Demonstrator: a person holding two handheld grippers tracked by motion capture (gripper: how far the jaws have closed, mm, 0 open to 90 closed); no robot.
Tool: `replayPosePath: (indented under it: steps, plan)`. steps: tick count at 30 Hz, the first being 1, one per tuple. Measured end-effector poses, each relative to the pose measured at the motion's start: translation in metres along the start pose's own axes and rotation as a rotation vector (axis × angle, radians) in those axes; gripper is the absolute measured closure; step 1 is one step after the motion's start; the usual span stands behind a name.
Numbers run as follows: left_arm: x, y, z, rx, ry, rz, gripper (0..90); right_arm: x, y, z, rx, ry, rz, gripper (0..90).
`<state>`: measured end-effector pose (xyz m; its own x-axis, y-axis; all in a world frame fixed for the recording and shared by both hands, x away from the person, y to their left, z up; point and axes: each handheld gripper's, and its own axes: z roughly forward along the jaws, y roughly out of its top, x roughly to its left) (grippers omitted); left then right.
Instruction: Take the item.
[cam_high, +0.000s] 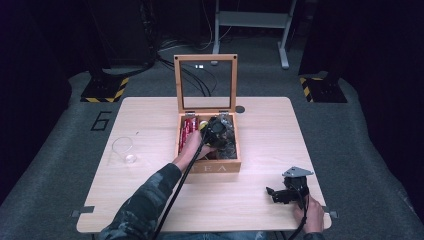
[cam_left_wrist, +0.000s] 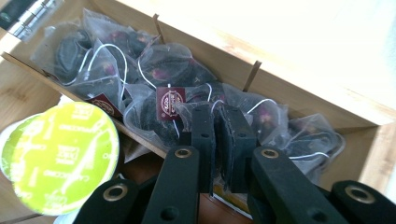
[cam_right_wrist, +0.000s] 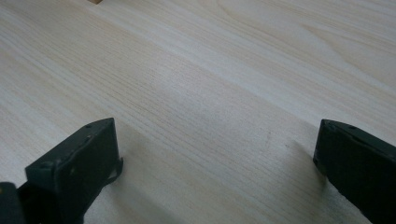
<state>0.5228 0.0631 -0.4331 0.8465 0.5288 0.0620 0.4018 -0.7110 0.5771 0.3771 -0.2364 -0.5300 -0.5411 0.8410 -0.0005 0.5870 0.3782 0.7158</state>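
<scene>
A wooden tea box (cam_high: 215, 167) stands mid-table with its glass lid (cam_high: 205, 82) propped upright. A person's left hand holds my left gripper (cam_high: 218, 132) down inside the box. In the left gripper view the jaws are pressed together at my left gripper (cam_left_wrist: 217, 114), pinching the top edge of a mesh tea bag (cam_left_wrist: 154, 116) with a maroon tag (cam_left_wrist: 170, 100); its string runs in between the pads. Several more dark tea bags (cam_left_wrist: 98, 65) fill that compartment. My right gripper (cam_high: 281, 194) rests near the table's front right corner, and the jaws of my right gripper (cam_right_wrist: 215, 154) stand wide apart over bare wood.
Green-lidded capsules (cam_left_wrist: 63, 156) sit in the compartment beside the tea bags. Red packets (cam_high: 188, 129) fill the box's left section. A clear glass (cam_high: 124, 150) stands on the table's left side. The wooden table (cam_high: 270, 135) has bare surface right of the box.
</scene>
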Motion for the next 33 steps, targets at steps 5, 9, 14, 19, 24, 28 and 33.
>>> replayPosePath:
  steps: [5,9,14,19,24,28,33]
  plan:
    - [-0.001,0.0,-0.012,-0.039,-0.006,-0.002,84.8,-0.001,0.0,0.0,0.004,0.005,-0.009,0.0]
    - [-0.001,0.0,-0.019,-0.059,-0.003,0.004,84.9,-0.001,0.0,0.0,0.004,0.005,-0.009,0.0]
    - [0.0,0.0,-0.031,-0.098,0.002,0.003,84.9,-0.001,0.0,0.0,0.004,0.004,-0.009,0.0]
    - [0.002,-0.001,-0.041,-0.122,0.003,-0.004,85.0,-0.001,0.0,0.0,0.004,0.005,-0.009,0.0]
    - [0.007,-0.003,-0.052,-0.149,0.003,-0.016,85.0,-0.001,0.0,0.0,0.005,0.005,-0.009,0.0]
    - [0.012,-0.007,-0.061,-0.169,0.012,-0.032,85.0,-0.001,0.0,0.0,0.004,0.005,-0.009,0.0]
    - [0.017,-0.012,-0.072,-0.184,0.013,-0.047,85.1,-0.001,0.0,0.0,0.004,0.005,-0.009,0.0]
